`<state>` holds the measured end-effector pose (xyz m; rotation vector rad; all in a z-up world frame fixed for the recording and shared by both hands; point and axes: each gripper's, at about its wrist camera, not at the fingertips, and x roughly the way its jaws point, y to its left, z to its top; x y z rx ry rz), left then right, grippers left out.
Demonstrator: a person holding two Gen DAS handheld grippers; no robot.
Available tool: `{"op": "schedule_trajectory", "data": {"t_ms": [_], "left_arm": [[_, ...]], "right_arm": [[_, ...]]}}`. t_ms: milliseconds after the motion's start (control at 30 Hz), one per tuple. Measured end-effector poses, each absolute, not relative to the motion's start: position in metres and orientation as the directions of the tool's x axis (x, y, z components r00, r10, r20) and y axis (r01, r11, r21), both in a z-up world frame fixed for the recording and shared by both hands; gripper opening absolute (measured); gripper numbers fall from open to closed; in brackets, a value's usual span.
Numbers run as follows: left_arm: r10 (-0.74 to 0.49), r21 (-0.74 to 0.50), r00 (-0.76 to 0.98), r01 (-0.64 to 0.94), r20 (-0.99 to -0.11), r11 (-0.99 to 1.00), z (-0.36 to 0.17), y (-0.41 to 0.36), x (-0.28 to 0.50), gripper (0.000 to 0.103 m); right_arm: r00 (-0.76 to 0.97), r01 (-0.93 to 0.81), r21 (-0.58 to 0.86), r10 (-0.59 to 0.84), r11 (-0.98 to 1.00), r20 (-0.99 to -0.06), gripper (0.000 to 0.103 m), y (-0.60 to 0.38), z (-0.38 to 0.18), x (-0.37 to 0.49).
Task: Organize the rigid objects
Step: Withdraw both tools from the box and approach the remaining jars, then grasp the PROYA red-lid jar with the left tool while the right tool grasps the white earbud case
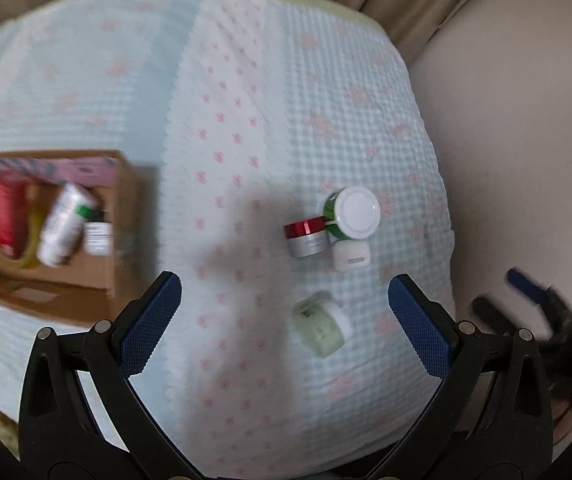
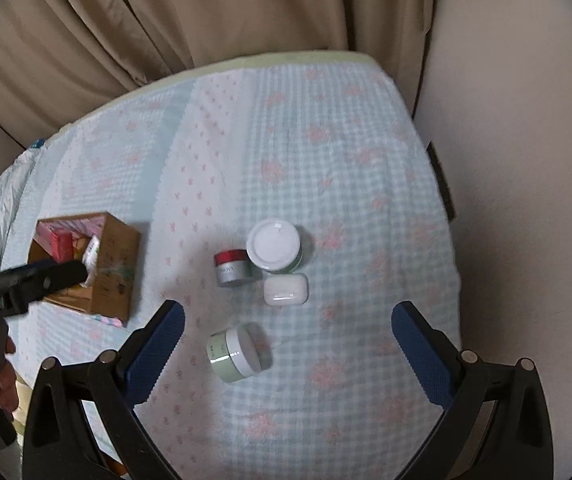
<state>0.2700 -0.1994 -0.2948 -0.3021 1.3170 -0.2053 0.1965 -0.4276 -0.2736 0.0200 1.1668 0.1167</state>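
Note:
A cardboard box (image 1: 121, 216) sits on the bed at the left, holding a red tube (image 1: 7, 216), a white bottle (image 1: 63, 228) and a small labelled item. Loose on the bedspread are a green jar with a white lid (image 1: 356, 213), a red-lidded silver jar (image 1: 306, 237), a white earbud case (image 1: 351, 255) and a pale green jar (image 1: 322, 326) on its side. My left gripper (image 1: 283, 300) is open and empty above the pale green jar. My right gripper (image 2: 288, 328) is open and empty above the same jar (image 2: 237, 354). The box (image 2: 115, 264) shows at the left in the right wrist view.
The bed has a light blue checked cover (image 1: 245, 120) with pink flowers. Beige curtains (image 2: 185, 16) hang behind it and a cream wall (image 2: 526, 160) borders its right edge. The right gripper (image 1: 534, 300) shows at the right edge of the left view.

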Motion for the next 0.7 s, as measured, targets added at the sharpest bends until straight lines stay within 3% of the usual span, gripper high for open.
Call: {"op": "schedule_trajectory", "data": {"t_ms": [100, 433, 567, 633, 700], "left_arm": [[-0.338, -0.351, 0.198, -0.031, -0.92, 0.936, -0.324, -0.214, 0.29, 0.102], [-0.344, -0.345, 0.016, -0.035, -0.939, 0.938, -0.424, -0.262, 0.329, 0.087], [-0.342, -0.34, -0.016, -0.062, -0.94, 0.938, -0.449, -0.268, 0.336, 0.084], [-0.335, -0.333, -0.022, -0.069, -0.942, 0.94, -0.457, -0.271, 0.339, 0.084], [-0.331, -0.328, -0.032, -0.082, -0.943, 0.941, -0.466, -0.273, 0.341, 0.074]], "right_arm": [[0.378, -0.101, 0.069, 0.102, 0.993, -0.92, 0.103, -0.426, -0.302, 0.201], [0.293, -0.099, 0.084, 0.11, 0.992, -0.95, 0.086, -0.423, -0.398, 0.23], [0.282, -0.11, 0.063, 0.092, 0.992, -0.955, 0.085, -0.42, -0.426, 0.237], [0.282, -0.117, 0.059, 0.09, 0.991, -0.955, 0.079, -0.418, -0.435, 0.239], [0.273, -0.125, 0.052, 0.085, 0.991, -0.958, 0.075, -0.416, -0.446, 0.242]]}}
